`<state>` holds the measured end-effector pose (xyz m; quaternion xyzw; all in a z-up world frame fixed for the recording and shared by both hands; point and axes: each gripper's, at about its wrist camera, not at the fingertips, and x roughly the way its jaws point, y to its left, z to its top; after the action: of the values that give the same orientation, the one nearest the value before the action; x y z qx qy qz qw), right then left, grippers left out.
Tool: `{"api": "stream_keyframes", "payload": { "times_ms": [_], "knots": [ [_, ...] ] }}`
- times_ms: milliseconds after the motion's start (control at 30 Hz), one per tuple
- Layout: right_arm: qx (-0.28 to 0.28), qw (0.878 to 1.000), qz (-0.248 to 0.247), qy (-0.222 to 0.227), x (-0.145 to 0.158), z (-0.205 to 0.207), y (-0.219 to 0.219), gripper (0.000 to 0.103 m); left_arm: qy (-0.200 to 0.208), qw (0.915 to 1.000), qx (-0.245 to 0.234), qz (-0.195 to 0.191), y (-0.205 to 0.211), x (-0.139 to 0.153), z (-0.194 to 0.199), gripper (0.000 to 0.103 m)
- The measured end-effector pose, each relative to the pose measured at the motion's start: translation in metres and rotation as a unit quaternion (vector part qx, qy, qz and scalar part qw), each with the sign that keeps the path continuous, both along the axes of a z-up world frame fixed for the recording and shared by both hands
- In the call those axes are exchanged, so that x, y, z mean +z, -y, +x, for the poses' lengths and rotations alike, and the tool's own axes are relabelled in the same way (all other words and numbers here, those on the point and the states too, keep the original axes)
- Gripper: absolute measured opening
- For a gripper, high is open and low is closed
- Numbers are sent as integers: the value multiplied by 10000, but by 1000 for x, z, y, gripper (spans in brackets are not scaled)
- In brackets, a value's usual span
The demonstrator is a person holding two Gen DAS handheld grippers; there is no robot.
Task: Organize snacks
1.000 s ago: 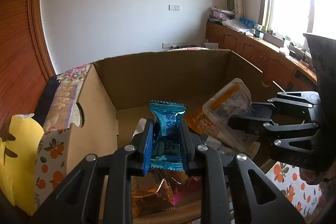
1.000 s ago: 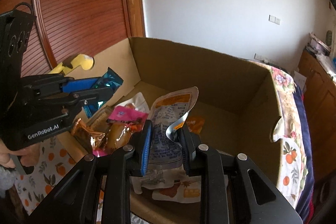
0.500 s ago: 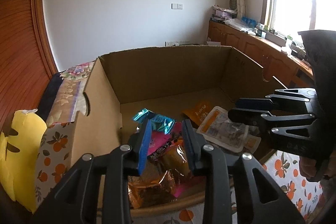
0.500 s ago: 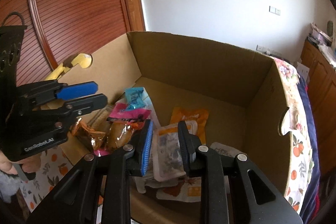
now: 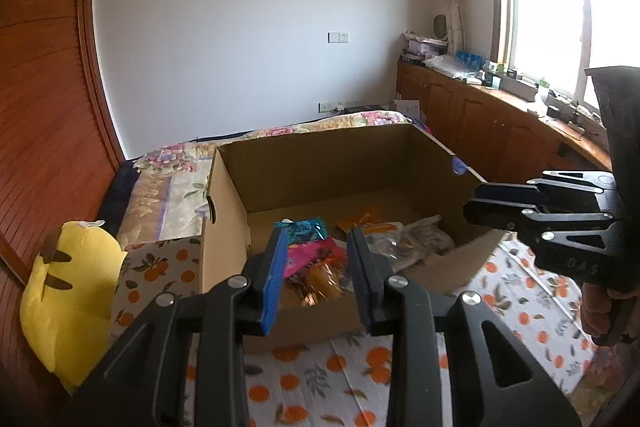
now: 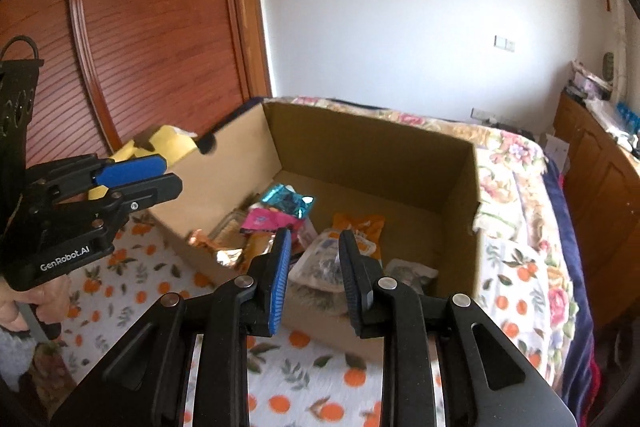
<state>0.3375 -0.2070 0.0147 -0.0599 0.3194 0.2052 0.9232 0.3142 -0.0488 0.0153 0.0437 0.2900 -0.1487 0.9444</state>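
An open cardboard box [image 5: 320, 135] [image 6: 372, 123] stands on an orange-print cloth and holds several snack packets. Among them are a teal packet [image 5: 306, 229] [image 6: 286, 201], a pink one [image 5: 308, 255] [image 6: 264, 221] and a clear packet with an orange label [image 6: 320, 263] [image 5: 384, 233]. My left gripper [image 5: 317, 233] [image 6: 160, 175] hovers above the box's near left side, jaws slightly apart and holding nothing. My right gripper [image 6: 312, 235] [image 5: 476, 201] hangs over the near right rim, jaws close together and holding nothing.
A yellow plush toy [image 5: 68, 279] lies left of the box. The orange-print cloth [image 5: 320, 367] spreads in front. Behind is a bed with a floral cover [image 6: 516, 163]. Wooden cabinets [image 5: 480, 123] run under the window at right, and a wood-panelled wall stands at left.
The left gripper let go of the teal packet and the right one let go of the clear packet; both now lie in the box. Both grippers pulled back and rose.
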Motion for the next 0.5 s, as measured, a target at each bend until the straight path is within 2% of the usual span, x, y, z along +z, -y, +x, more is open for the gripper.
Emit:
{"api": "stream_keyframes", "payload": {
  "times_ms": [500],
  "knots": [
    [-300,9990,154,292,42,-120,25,25,225,9997,33,96,4,32,-111,32]
  ]
}}
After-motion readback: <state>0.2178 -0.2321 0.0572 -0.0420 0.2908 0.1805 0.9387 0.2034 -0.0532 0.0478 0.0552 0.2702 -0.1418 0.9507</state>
